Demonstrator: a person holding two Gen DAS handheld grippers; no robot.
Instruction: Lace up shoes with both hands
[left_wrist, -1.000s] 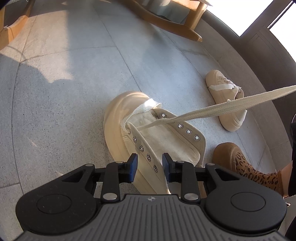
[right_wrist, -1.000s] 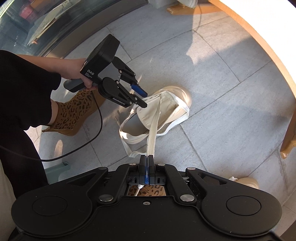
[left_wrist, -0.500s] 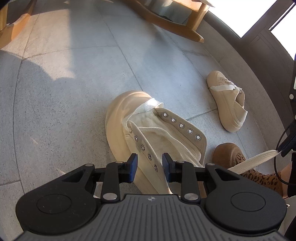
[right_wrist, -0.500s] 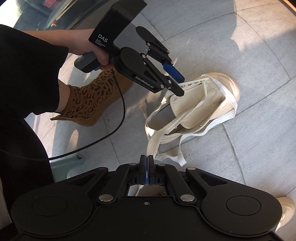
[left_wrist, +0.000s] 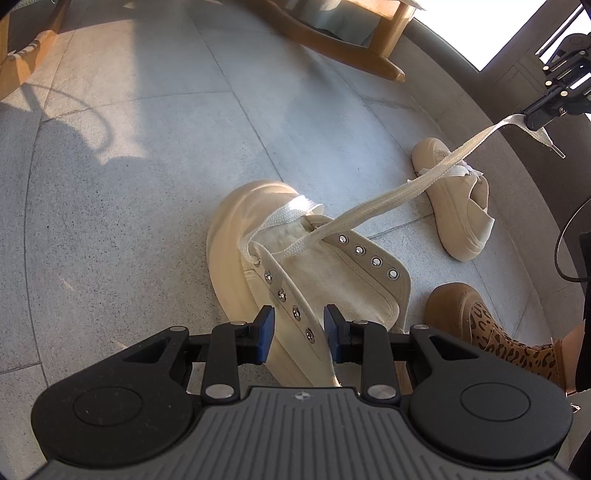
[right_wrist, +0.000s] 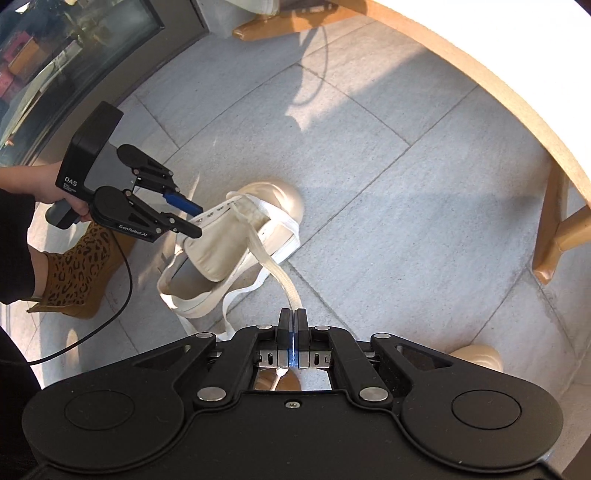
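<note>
Right wrist view: right gripper (right_wrist: 292, 314) clenched on lace (right_wrist: 275, 269), drawing it taut from shoe (right_wrist: 236, 236) on floor, centre. Left gripper (left_wrist: 298, 326) released, straddling eyelet flap. Next: thread lace tip through free eyelet.

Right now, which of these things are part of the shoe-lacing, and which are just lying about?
In use:
- cream high-top shoe
- its white lace
- right hand-held gripper, shut on the lace
- left hand-held gripper, straddling the shoe's eyelet flap

Lying about:
- second cream shoe
- wooden rocking chair
</note>
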